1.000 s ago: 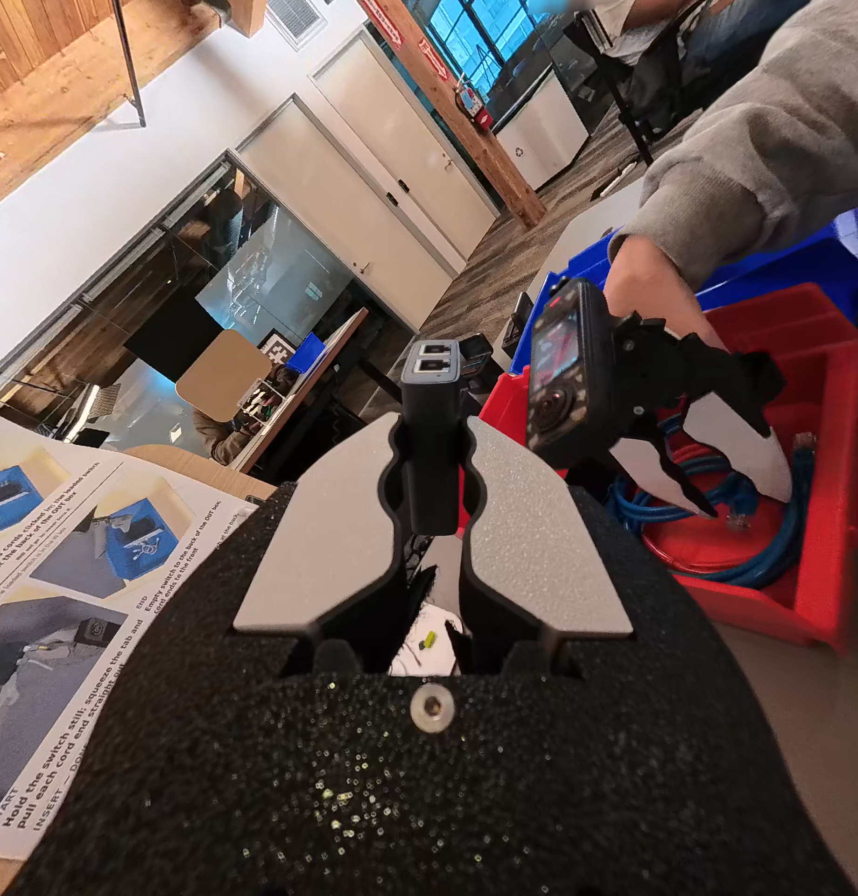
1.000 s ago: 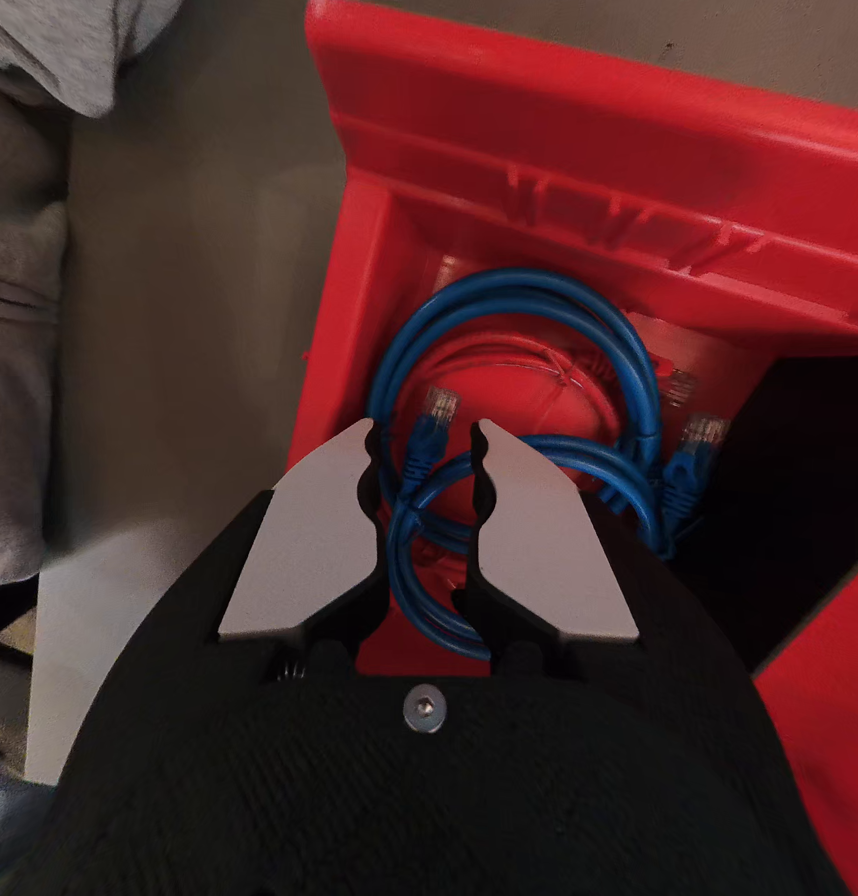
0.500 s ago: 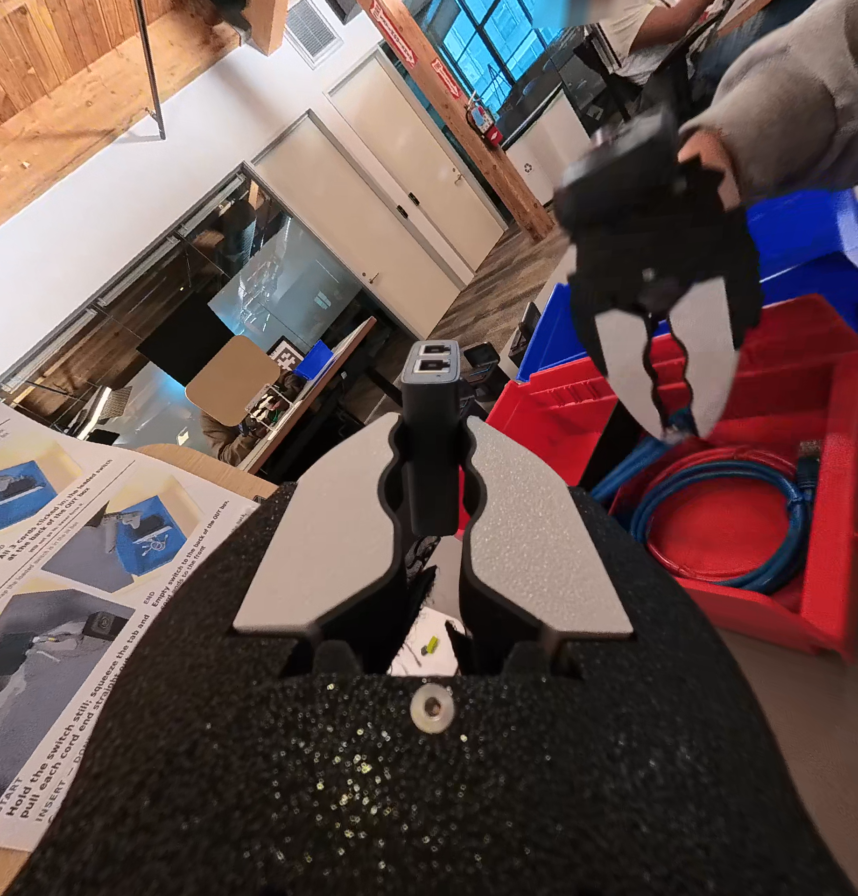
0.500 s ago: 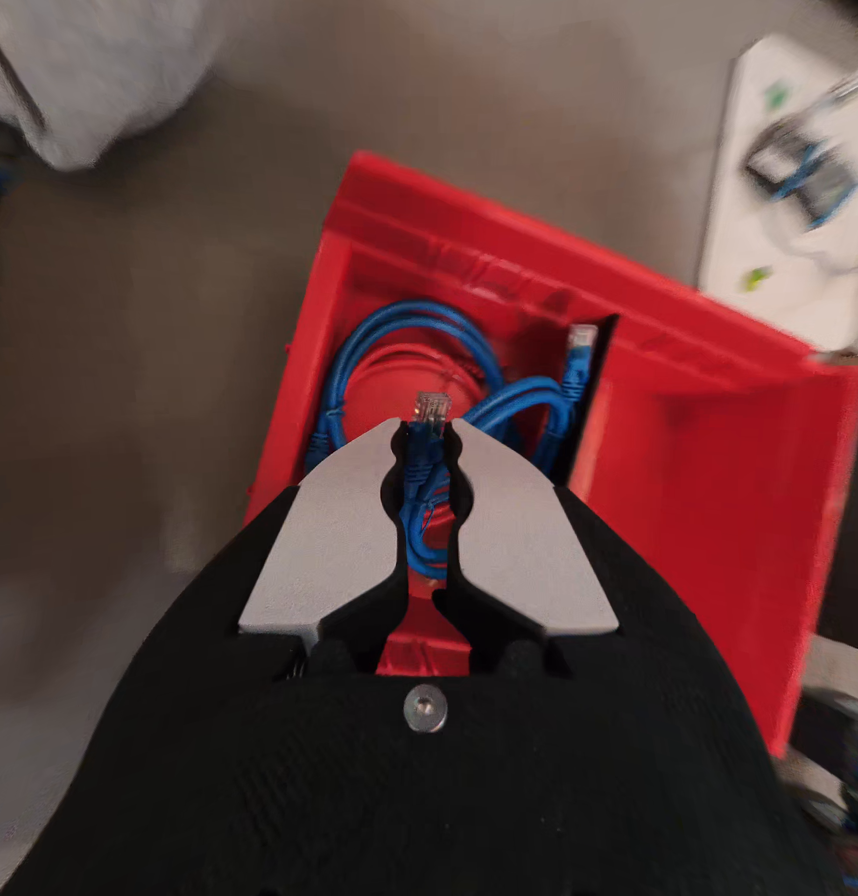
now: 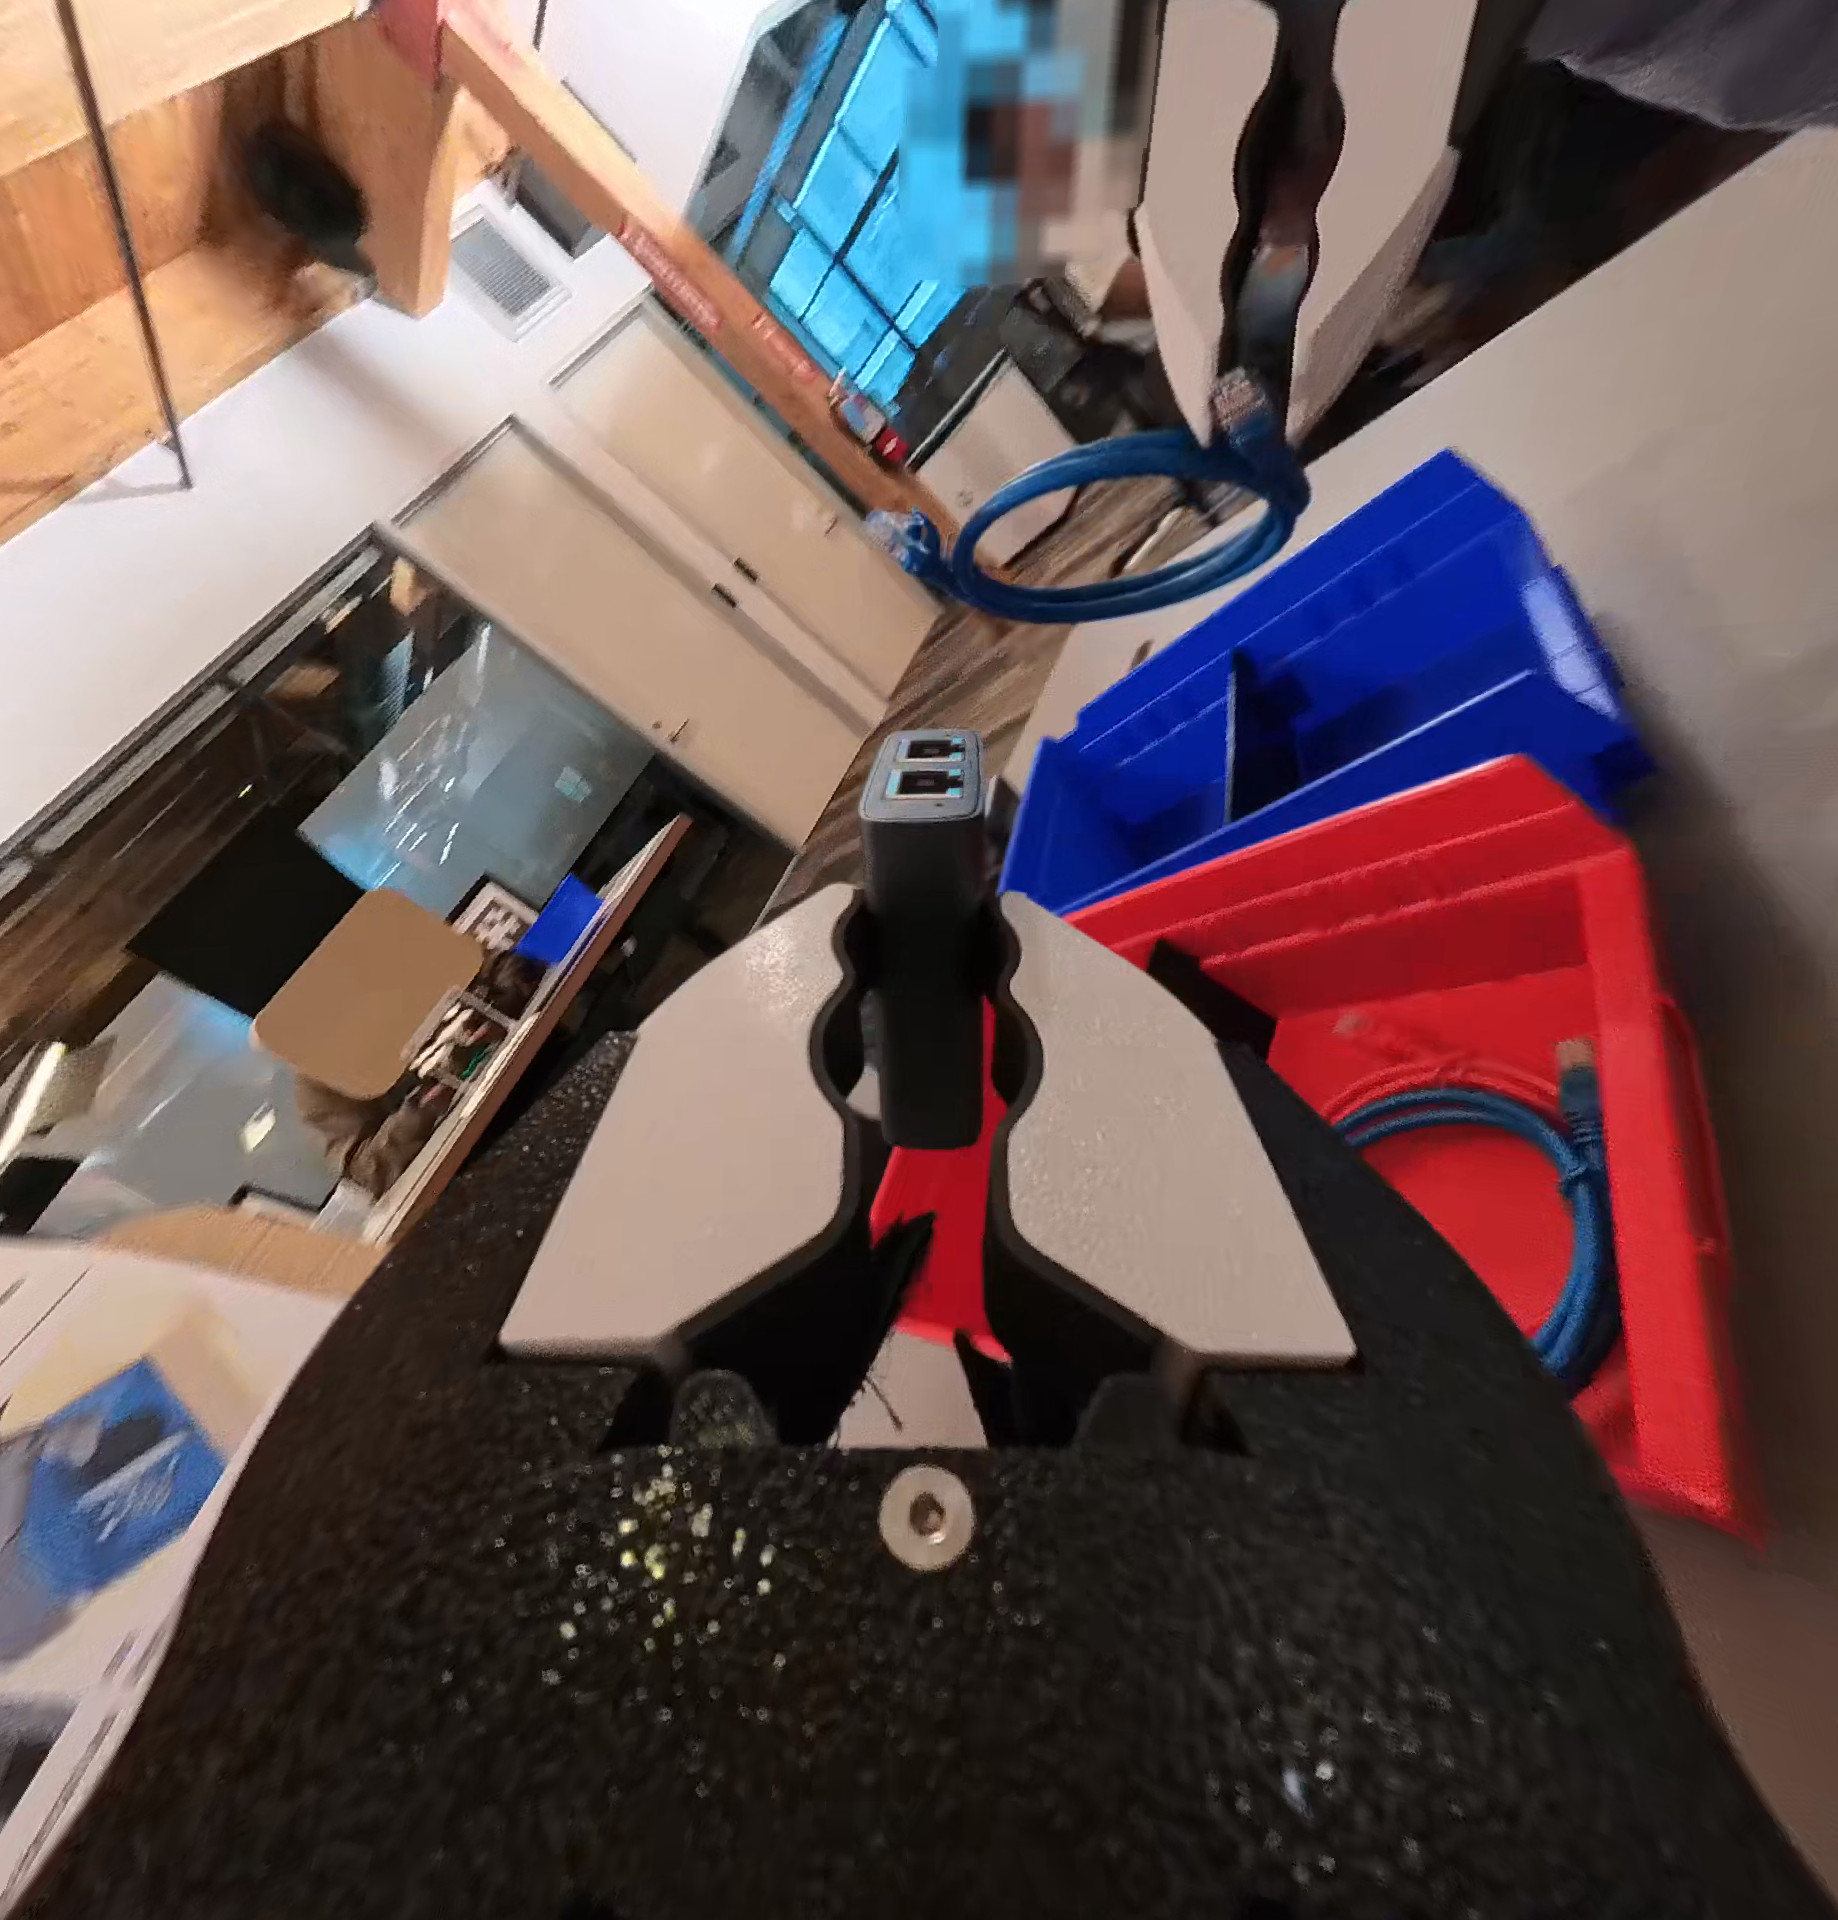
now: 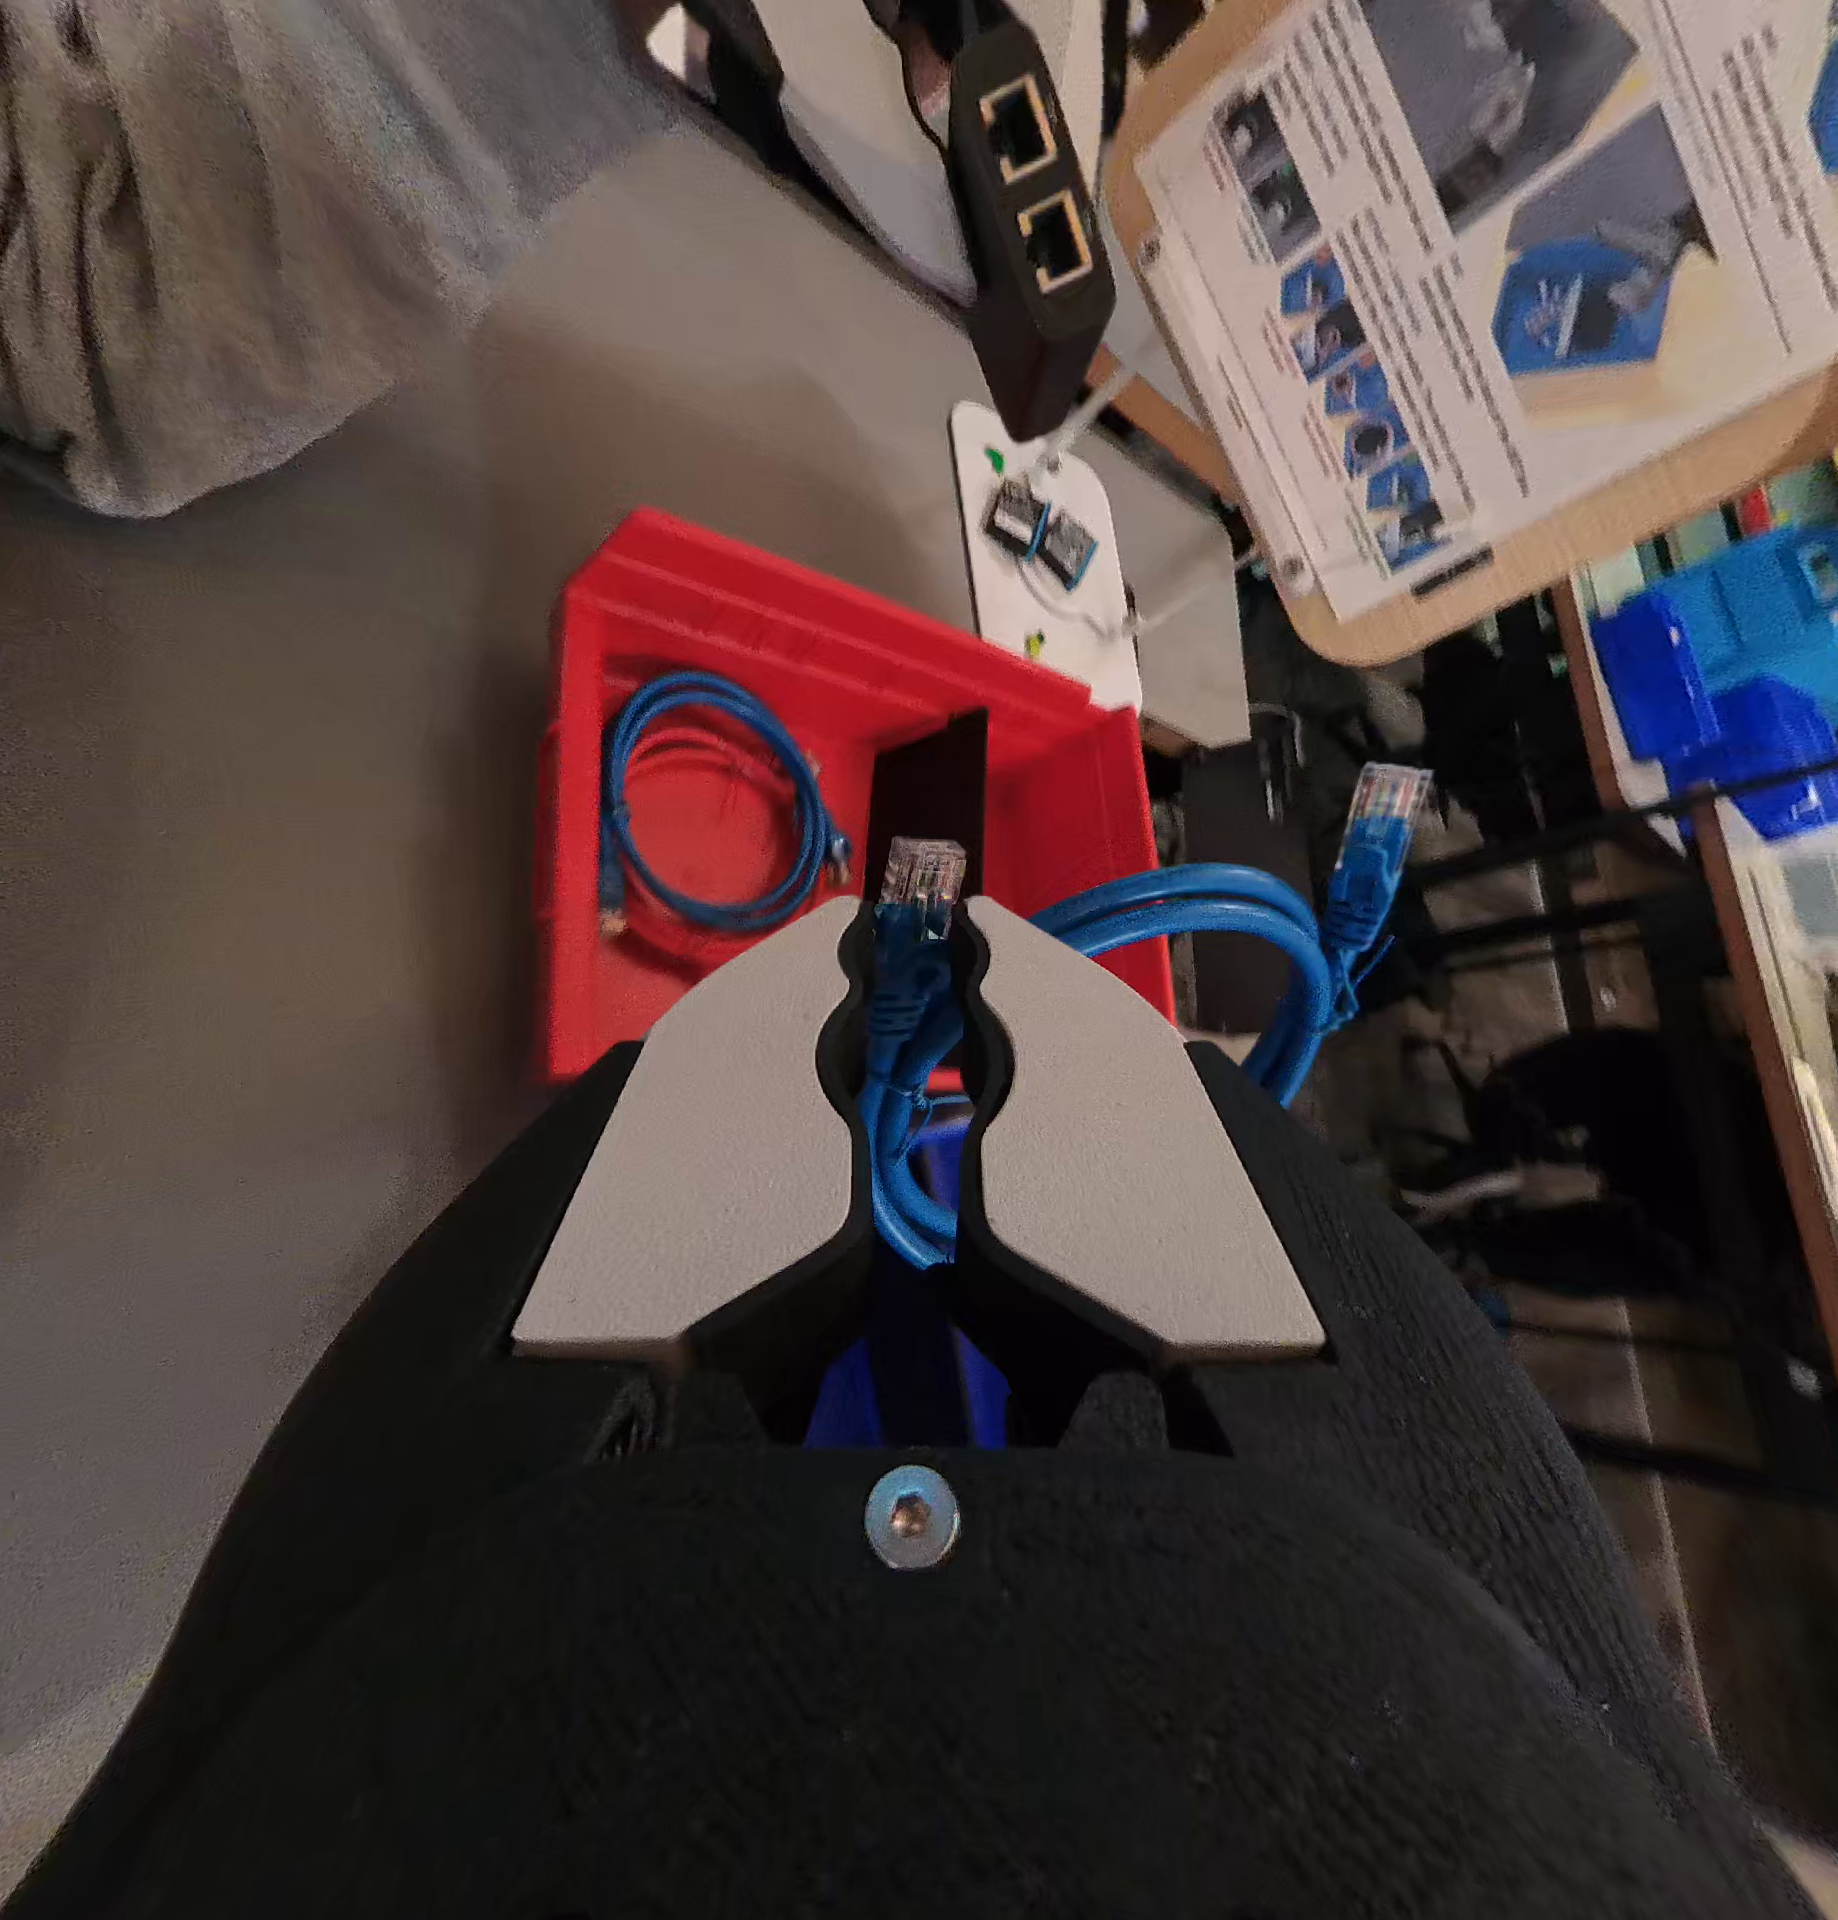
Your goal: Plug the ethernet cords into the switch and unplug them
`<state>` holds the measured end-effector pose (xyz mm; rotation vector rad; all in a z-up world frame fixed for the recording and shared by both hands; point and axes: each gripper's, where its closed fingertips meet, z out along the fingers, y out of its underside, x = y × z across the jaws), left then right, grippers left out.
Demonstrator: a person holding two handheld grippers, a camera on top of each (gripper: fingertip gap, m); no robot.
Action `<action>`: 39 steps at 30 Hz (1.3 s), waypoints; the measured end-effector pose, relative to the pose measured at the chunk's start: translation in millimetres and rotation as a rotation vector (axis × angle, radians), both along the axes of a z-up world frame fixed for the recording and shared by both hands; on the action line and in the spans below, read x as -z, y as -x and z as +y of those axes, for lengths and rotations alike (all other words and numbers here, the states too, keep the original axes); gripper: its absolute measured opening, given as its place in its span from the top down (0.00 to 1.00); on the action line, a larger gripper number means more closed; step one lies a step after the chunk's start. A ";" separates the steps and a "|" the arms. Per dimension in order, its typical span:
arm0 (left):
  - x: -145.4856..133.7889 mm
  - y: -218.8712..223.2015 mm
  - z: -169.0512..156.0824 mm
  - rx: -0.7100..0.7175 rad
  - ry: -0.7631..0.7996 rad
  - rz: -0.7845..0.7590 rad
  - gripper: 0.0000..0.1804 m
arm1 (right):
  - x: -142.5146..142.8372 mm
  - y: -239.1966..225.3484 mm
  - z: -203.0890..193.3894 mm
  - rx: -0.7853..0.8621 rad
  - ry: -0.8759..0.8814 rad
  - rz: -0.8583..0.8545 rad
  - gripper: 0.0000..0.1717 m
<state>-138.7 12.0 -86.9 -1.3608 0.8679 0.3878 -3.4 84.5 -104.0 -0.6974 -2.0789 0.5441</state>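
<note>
Jaws partly hiding switch (image 5: 920, 935), blue cord (image 6: 899, 997).

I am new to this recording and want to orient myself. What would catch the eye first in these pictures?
First, the right gripper clamping a blue ethernet cord just behind its clear plug, lifted above the red bin. Next, the left gripper holding the black switch upright, ports facing out. One more blue cord lies coiled in the red bin.

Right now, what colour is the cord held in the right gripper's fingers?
Blue, with a clear plug tip; the cord shows best in the right wrist view.
</note>
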 end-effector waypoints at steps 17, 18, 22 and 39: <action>29.4 -111.5 30.3 0.314 0.140 0.168 0.89 | 183.5 -187.4 -23.9 0.347 0.027 -0.626 0.93; 31.5 -113.8 32.0 0.318 0.148 0.173 0.89 | 191.9 -187.1 -23.6 0.339 0.021 -0.624 0.93; 41.3 -122.1 38.2 0.331 0.184 0.185 0.89 | 213.1 -180.6 -22.5 0.320 0.035 -0.595 0.92; 109.1 -172.8 14.5 0.353 0.376 0.271 0.89 | 232.4 -178.4 -24.0 0.405 0.153 -0.338 0.85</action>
